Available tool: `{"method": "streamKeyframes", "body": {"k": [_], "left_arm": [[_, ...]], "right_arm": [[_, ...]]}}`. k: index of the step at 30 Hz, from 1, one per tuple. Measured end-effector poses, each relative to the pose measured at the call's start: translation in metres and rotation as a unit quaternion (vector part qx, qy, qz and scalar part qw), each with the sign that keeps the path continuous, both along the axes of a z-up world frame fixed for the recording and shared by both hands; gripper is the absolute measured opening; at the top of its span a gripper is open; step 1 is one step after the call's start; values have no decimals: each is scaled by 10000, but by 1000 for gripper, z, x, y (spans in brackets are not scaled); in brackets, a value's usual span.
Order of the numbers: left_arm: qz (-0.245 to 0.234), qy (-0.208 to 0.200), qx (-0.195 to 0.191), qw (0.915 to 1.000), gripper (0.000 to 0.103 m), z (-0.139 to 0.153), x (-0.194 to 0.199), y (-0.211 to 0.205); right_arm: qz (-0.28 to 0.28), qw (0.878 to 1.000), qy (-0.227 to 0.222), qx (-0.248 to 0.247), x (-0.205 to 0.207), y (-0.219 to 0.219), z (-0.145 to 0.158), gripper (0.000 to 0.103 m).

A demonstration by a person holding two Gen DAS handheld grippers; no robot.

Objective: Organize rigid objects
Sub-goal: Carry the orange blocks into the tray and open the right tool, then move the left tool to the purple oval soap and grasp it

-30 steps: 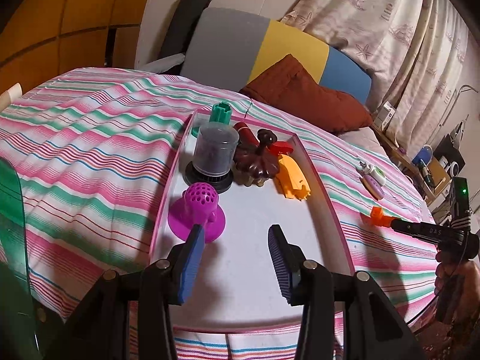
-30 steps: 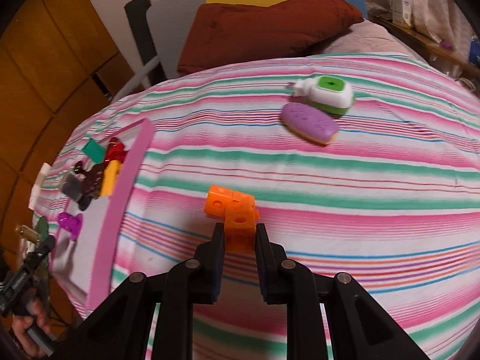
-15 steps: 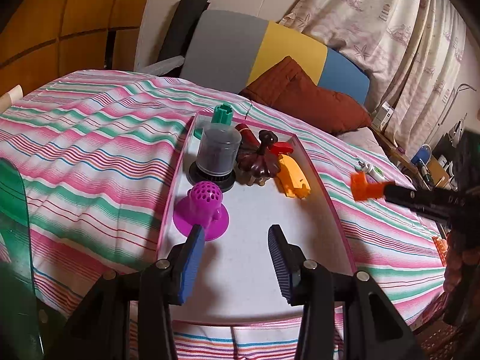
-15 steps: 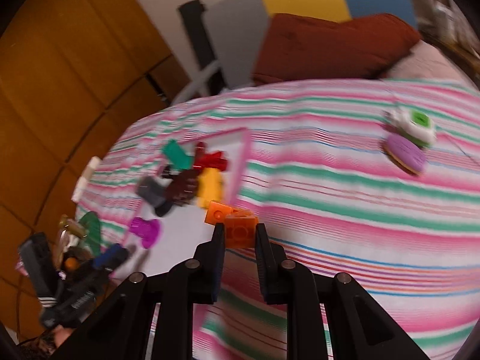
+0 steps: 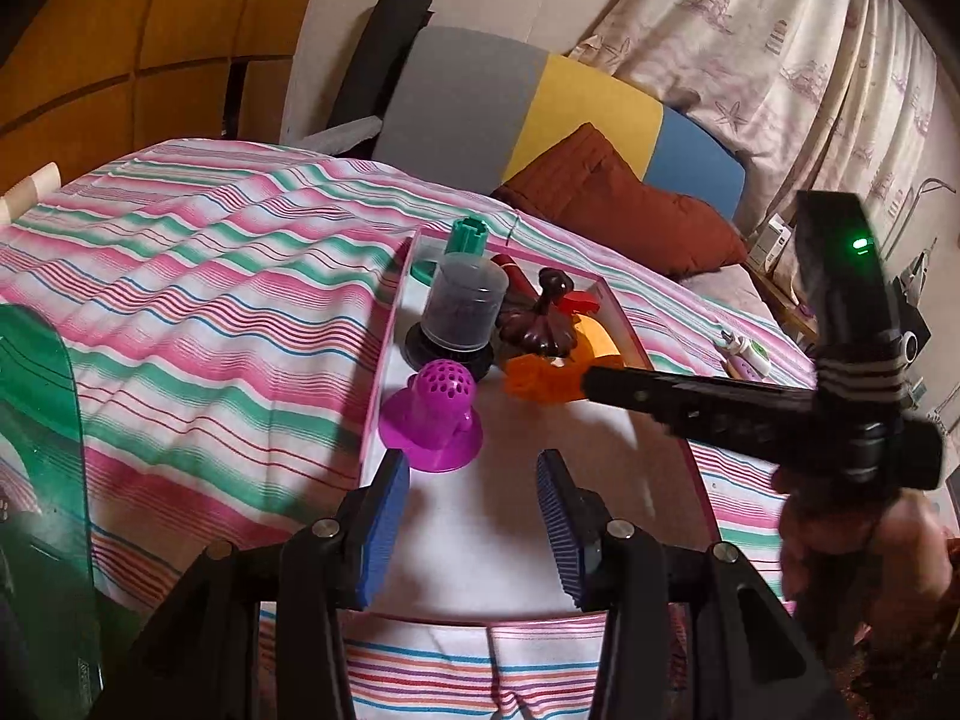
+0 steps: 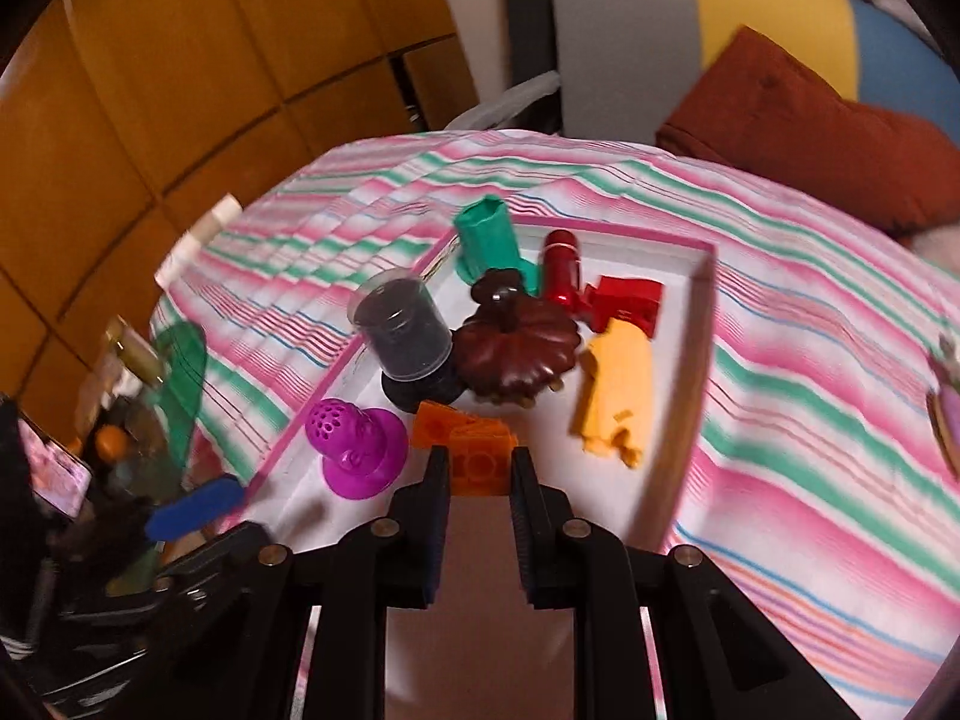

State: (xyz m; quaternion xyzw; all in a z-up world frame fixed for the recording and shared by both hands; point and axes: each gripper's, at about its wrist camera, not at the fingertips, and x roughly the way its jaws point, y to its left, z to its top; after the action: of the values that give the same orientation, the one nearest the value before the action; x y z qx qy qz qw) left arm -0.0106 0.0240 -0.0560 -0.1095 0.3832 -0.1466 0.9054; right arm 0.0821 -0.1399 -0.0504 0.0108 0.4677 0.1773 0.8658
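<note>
Gripping an orange block piece (image 6: pixel 477 459) between its two fingers, the right gripper (image 6: pixel 477 468) hangs over the white floor of the pink-rimmed tray (image 6: pixel 702 324), so the piece is clear of the bedspread and poised above the spot where it should go. It sits just in front of the purple perforated cup (image 6: pixel 354 444) and the dark dome container (image 6: pixel 405 339), near the brown pumpkin-shaped toy (image 6: pixel 516 354); whether it already touches the tray floor I cannot tell. That gap between the purple cup and the yellow piece (image 6: pixel 615 396) looks like the free room left in the cluster, which would explain the approach from the near edge.

The left gripper (image 5: pixel 474 516) holds nothing, its blue pads spread apart over the tray's near end, probably kept back to leave the drop zone free. From its view the right tool reaches across with the orange piece (image 5: pixel 537 384) at its tip. A white-and-green item (image 5: pixel 753 354) lies on the striped bedspread (image 5: pixel 180 300) beyond the tray, likely awaiting collection.
</note>
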Motion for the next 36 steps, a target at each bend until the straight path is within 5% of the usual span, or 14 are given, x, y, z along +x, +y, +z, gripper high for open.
{"method": "streamKeyframes", "body": {"k": [6,11,18,36], "left_arm": [[27,1,25,10000,44,1,-2,2],[-39,13,58,10000,44,0,-2,-5],[-199,85,127,9997,44,-1,-4,-17],[-1369,-7,353,9900,44,18,-16,-97]], "right_arm": [[107,9986,-120,-507,0,2,-2,30],[-144,9996,-140,-180,-15,-23,7,53],[-575,9982,-133,106,-33,-65,16,65],[-1486,9881,321,-223,-48,-171,-1,70]]}}
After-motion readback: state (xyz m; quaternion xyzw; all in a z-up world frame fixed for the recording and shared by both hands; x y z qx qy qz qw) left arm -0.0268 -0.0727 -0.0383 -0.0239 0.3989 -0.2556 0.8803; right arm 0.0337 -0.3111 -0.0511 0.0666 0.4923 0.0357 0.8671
